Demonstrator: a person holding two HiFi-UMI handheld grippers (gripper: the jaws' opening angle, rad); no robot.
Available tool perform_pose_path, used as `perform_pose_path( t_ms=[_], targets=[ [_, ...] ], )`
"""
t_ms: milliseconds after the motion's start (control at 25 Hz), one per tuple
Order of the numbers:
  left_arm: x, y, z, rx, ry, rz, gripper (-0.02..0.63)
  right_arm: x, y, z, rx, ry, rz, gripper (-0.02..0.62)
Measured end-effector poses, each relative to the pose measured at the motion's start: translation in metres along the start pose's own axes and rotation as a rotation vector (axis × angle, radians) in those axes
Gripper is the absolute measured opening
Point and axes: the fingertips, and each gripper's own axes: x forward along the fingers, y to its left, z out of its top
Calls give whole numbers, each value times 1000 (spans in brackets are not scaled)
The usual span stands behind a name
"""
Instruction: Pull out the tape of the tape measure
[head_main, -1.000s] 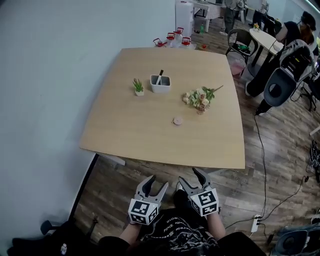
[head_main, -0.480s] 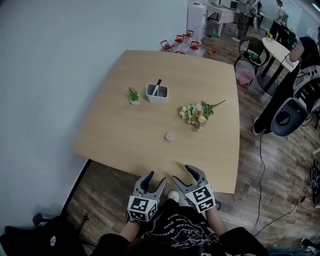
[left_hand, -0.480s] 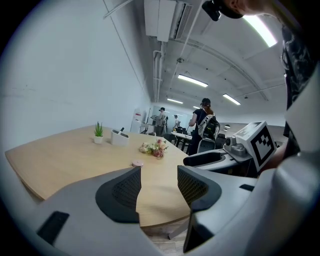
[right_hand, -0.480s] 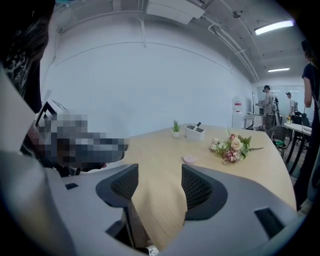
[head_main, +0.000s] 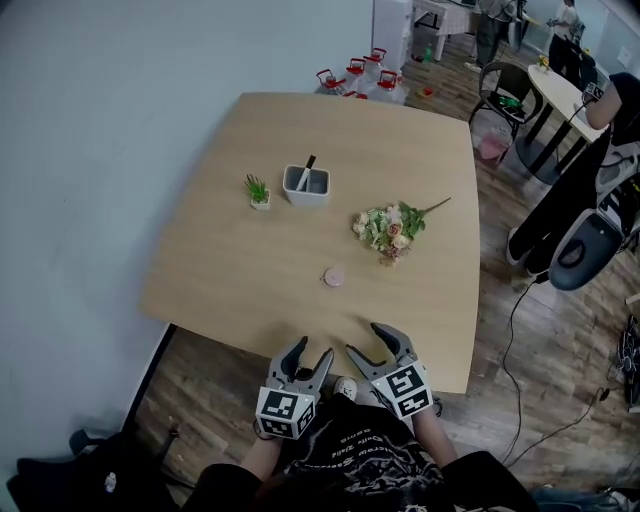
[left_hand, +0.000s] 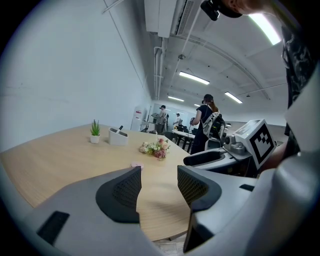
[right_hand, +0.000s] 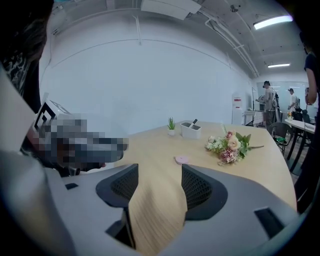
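A small round pink tape measure (head_main: 333, 277) lies on the light wooden table (head_main: 240, 260), a little nearer than the middle; it also shows as the tape measure (left_hand: 136, 165) and the tape measure (right_hand: 181, 159) in the gripper views. My left gripper (head_main: 310, 356) is held open just short of the table's near edge, nothing between its jaws. My right gripper (head_main: 370, 342) is open beside it, its tips over the near edge. Both point toward the tape measure, well short of it. The left gripper (left_hand: 159, 176) and the right gripper (right_hand: 156, 187) are empty.
Farther back on the table are a small potted plant (head_main: 257, 190), a white container (head_main: 306, 184) with a dark pen, and a flower bouquet (head_main: 390, 226). Red-capped bottles (head_main: 355, 75) stand on the floor beyond the table. A wall runs along the left; chairs and people are at right.
The head view has moved in toward the table. Both grippers have come up to the near edge, the right one now over it. Both stay open and empty.
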Motion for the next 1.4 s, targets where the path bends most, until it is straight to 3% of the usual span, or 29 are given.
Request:
perform_pose_path(
  t_ms=[520, 1080, 1400],
  targets=[
    [12, 60, 23, -26, -20, 18, 230, 79, -42, 50, -129, 117, -43, 287],
    [12, 119, 32, -13, 0, 71, 230, 174, -66, 4, -179, 413, 27, 287],
    [16, 139, 35, 4, 8, 76, 230, 195, -68, -14, -122, 470, 24, 266]
  ],
)
